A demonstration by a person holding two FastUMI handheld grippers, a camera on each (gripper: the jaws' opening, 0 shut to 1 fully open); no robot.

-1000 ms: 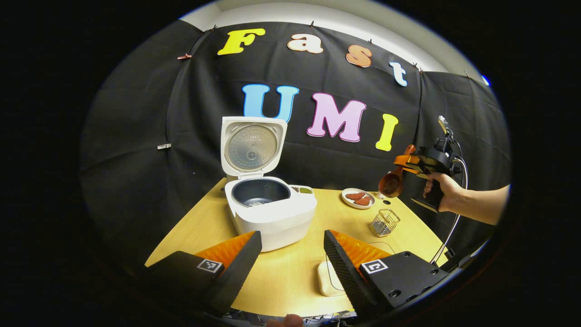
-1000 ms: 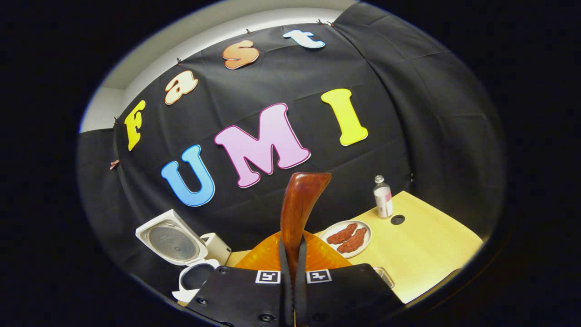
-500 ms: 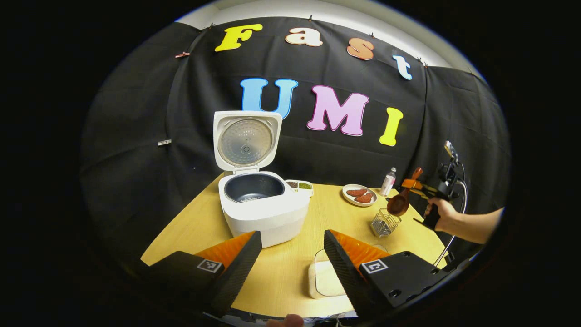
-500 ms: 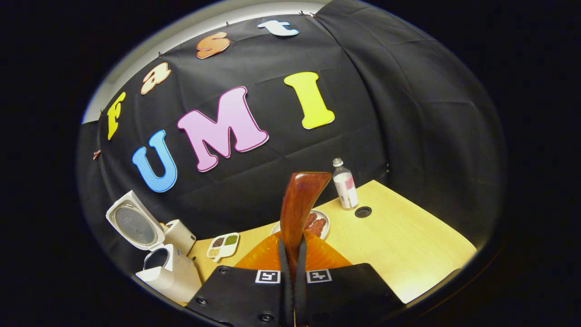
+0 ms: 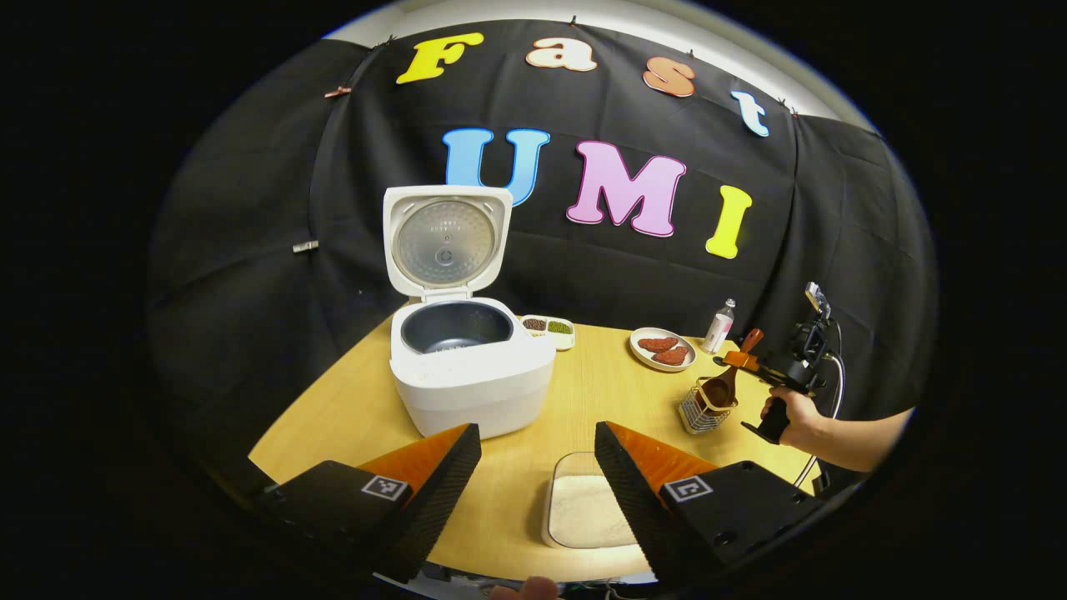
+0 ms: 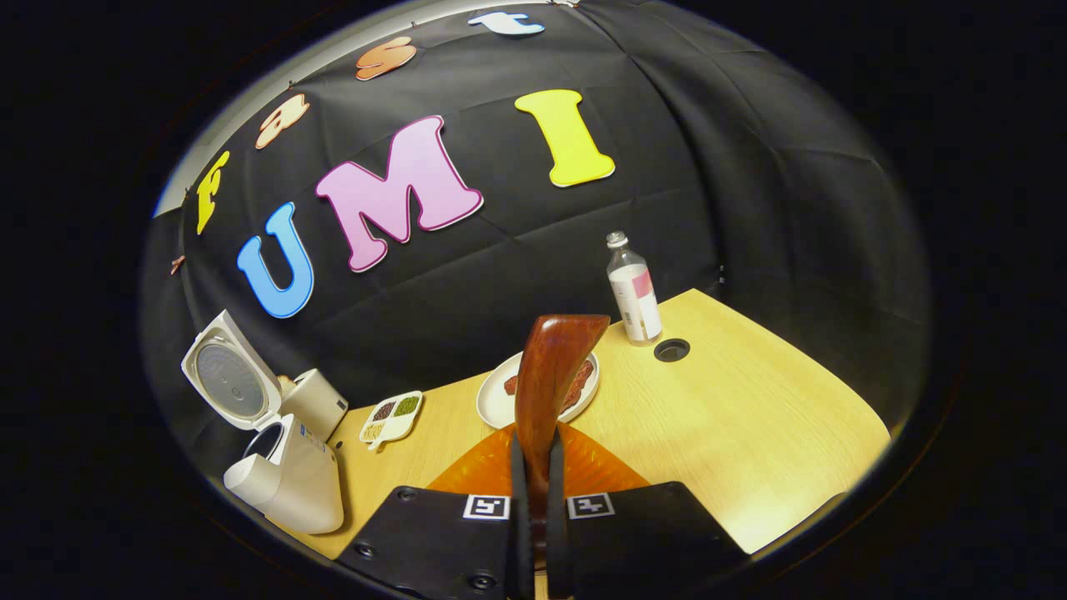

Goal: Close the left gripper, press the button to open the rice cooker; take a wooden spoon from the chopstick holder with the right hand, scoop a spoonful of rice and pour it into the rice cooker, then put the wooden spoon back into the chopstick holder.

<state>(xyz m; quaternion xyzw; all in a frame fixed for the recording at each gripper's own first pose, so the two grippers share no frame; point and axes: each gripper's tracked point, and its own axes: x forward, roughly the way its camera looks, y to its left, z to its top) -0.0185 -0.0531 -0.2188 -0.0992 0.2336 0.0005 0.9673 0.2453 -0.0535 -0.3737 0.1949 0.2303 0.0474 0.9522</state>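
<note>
Over on the left of the left gripper view, the rice cooker (image 5: 467,375) sits on the wooden table (image 5: 350,408) with its lid (image 5: 444,242) swung fully upright and the dark inner pot (image 5: 456,327) exposed; a few pale grains show at the pot's bottom. Just beside the cooker, at its two o'clock, lies a small divided dish of grains (image 5: 548,327). In front, the left gripper (image 5: 538,454) hangs with its fingers spread wide apart and nothing between them. Behind its right finger, near the table's front edge, sits a clear container of rice (image 5: 583,508). Farther right, at about one o'clock from that container, stand a white plate with red pieces (image 5: 662,348) and a small bottle (image 5: 721,316). At the right edge a hand (image 5: 792,417) holds the right gripper (image 5: 738,360), which clamps the wooden spoon (image 5: 727,382) by its handle; the spoon's bowl is down in the wire chopstick holder (image 5: 703,410). In the right gripper view, both fingers (image 6: 518,500) press tight on the spoon handle, which rises at twelve o'clock in front of the plate.
</note>
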